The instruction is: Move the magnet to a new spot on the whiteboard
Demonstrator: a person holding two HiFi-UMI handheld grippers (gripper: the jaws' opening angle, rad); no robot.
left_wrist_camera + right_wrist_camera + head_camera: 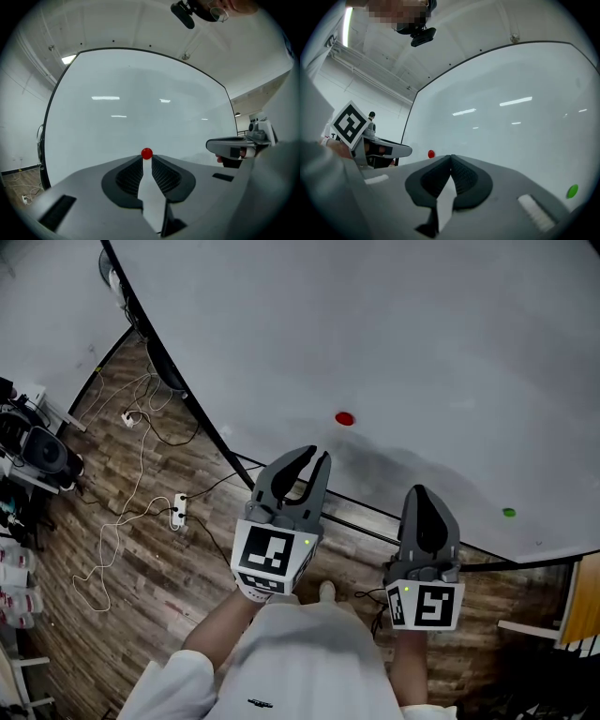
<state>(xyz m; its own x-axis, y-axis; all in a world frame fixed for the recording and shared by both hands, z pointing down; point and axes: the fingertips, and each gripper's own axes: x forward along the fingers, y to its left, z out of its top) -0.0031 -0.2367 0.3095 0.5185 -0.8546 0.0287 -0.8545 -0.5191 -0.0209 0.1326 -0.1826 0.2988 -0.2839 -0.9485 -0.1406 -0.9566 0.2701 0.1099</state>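
The left gripper [147, 161] has its jaws a narrow slit apart, with nothing between the ribbed pads. In the left gripper view the red magnet [146, 153] shows just past the tips, in line with the slit. The head view shows it stuck to the whiteboard [422, 334] with a clear gap between it and the tips, so the jaws are not on it. The magnet sits low on the board, near the bottom edge and roughly midway along it.

The right gripper [450, 158] has its jaws together, the tips meeting, and they hold nothing. It points at the board to the right of the left one. The red magnet appears off to the left of its jaws, well apart from them.

A green magnet [508, 513] sits further right along the same bottom edge, near the lower right corner and well apart from the red one.

Each gripper carries a cube with square markers at its rear, and light sleeves show behind them.

Below the board's dark bottom frame lies a wooden floor [141, 615]. White cables [120, 514] trail across it to a power strip [176, 512]. A dark speaker [47, 454] stands at the far left.
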